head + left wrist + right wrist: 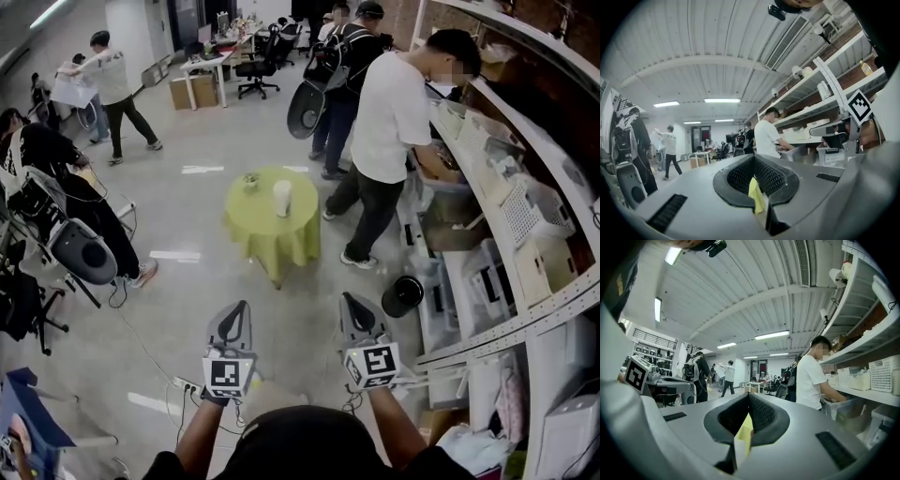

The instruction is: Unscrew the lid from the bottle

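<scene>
A white bottle [282, 198] with its lid on stands upright on a small round table with a yellow-green cloth [272, 234], out in the middle of the floor. A small greenish object [250, 181] sits at the table's far left. My left gripper [240, 311] and right gripper [350, 304] are held level side by side, well short of the table, both shut with nothing in them. In the left gripper view the jaws of the left gripper [753, 160] meet, with only a sliver of the cloth [757, 194] showing between them. The right gripper [747, 398] looks the same.
A person in a white T-shirt [389, 122] stands at the long shelves [525, 234] on the right, close to the table. A black bin [403, 295] sits on the floor by the shelves. Seated people and black equipment [82, 251] fill the left side. Cables [159, 366] cross the floor.
</scene>
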